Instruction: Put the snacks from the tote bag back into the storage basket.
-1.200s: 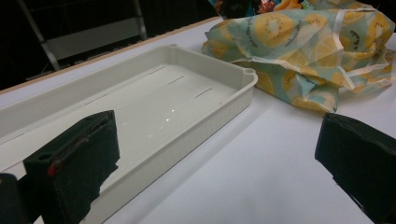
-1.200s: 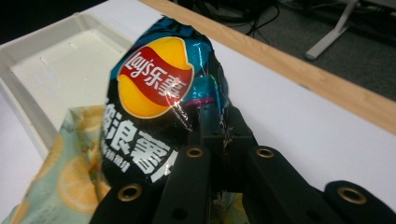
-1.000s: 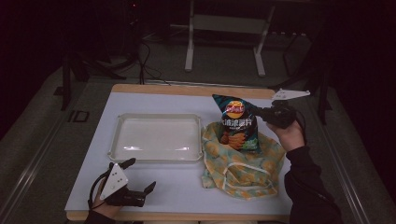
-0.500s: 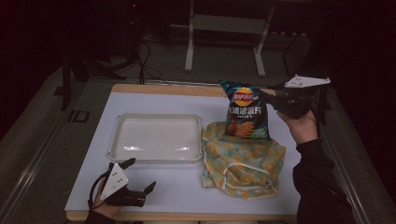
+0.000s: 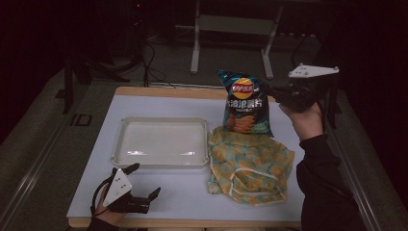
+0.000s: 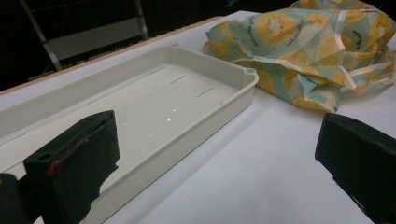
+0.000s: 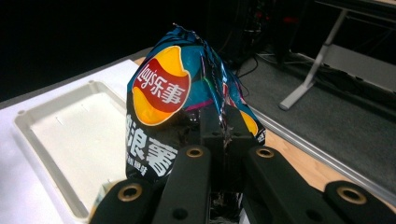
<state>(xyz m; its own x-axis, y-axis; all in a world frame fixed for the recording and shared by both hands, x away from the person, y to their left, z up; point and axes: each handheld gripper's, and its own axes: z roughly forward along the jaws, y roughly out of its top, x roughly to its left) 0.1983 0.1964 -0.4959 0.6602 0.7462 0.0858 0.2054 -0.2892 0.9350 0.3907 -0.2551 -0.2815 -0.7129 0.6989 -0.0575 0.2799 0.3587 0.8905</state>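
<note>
A white rectangular counter [image 5: 192, 202] with a wooden far edge carries everything. On it sits a shallow cream plastic tray [image 5: 161, 143], and just beside the tray's right side lies a crumpled yellow-and-teal fruit-print cloth [image 5: 250, 163]. A dark teal crisp bag with a red-and-yellow logo [image 5: 245, 103] hangs upright above the cloth's far edge, clamped at its side by the right claw [image 5: 274, 91]. The left claw [image 5: 143, 185] rests near the counter's front left, jaws apart.

Dim lab, white table [image 5: 192, 192], floor cables [image 5: 149, 57], metal stand [image 5: 231, 24]
</note>
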